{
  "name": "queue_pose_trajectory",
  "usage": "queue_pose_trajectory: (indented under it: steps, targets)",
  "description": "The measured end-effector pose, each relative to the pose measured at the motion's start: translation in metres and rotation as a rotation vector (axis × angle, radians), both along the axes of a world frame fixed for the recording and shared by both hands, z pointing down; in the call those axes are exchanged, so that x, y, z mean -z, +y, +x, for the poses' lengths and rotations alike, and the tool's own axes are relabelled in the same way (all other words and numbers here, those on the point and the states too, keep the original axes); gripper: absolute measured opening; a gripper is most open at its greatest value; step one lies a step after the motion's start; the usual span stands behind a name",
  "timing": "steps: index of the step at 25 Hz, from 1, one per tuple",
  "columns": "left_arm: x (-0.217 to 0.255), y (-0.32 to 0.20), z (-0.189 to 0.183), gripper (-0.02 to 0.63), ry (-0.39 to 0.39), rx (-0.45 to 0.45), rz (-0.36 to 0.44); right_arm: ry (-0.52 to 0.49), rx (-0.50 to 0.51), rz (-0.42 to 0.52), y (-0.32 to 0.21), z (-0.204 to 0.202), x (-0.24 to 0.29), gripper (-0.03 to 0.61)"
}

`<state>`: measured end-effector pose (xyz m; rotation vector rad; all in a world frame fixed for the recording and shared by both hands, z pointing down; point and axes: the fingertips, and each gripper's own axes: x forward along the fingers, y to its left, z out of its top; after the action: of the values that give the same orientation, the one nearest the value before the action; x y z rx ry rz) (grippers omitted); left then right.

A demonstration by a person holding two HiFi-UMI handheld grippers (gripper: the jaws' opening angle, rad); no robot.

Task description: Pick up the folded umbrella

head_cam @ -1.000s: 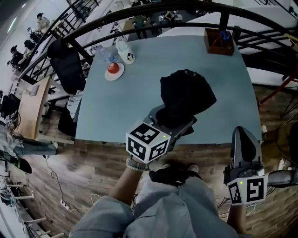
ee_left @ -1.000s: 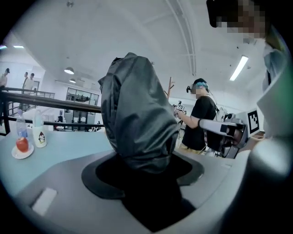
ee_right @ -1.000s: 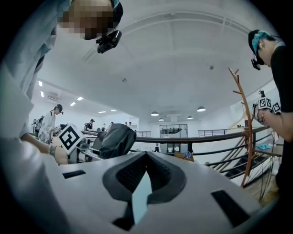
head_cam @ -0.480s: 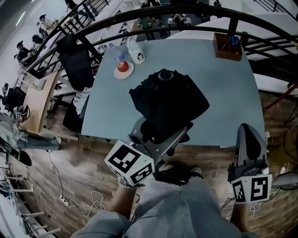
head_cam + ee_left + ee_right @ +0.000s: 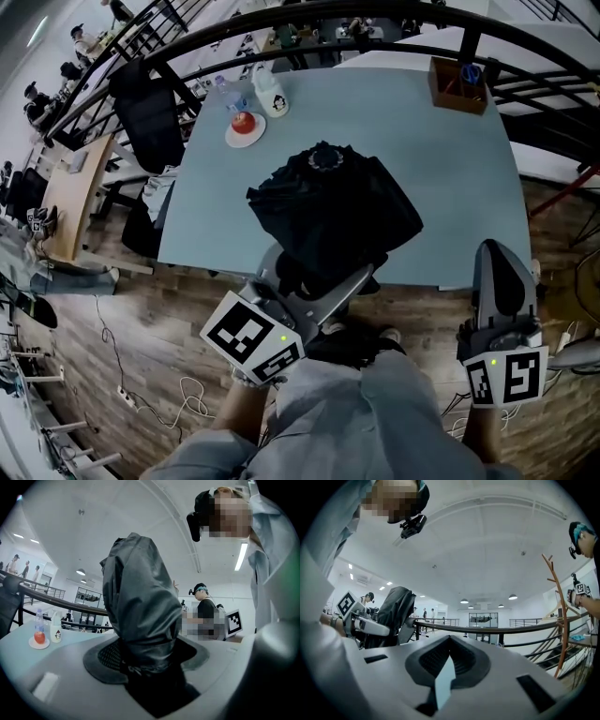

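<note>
Above the near edge of the pale blue-grey table (image 5: 450, 159), lifted clear of its top: the black folded fabric umbrella (image 5: 328, 211), bunched and loose-skirted, round cap end pointing away. Pinched low on its body by the left gripper (image 5: 314, 281), both jaws closed hard into dark cloth, as seen along that gripper's own view. Down at the right, off the table and level with the lap: the right gripper (image 5: 499, 281), jaws pressed together on nothing, idle. Judged as the pick-up all but done, with only a secure carry left. Best handled with a steady squeeze, to guard against loose folds sliding over whatever stiff core lies inside. Better to raise straight and slowly, with no wrist flick, and to hold the heavy upper end upright rather than tipped sideways. No need to worry about the small white plate with a red fruit (image 5: 244, 127), the white bottle (image 5: 273, 94) or the brown wooden box (image 5: 457, 82), all well apart at the far corners. Worth readying the free claw as a support under any sagging end.
</note>
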<state>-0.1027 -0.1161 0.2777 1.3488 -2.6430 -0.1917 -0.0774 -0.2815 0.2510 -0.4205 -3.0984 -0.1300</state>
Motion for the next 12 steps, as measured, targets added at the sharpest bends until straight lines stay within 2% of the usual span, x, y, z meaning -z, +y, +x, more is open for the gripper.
queue_pose_trajectory:
  steps: [12]
  targets:
    - [0.0032, -0.0095, 0.0014, 0.288, 0.026, -0.039, 0.04, 0.021, -0.025, -0.009, -0.0012, 0.0023, -0.0082, -0.003]
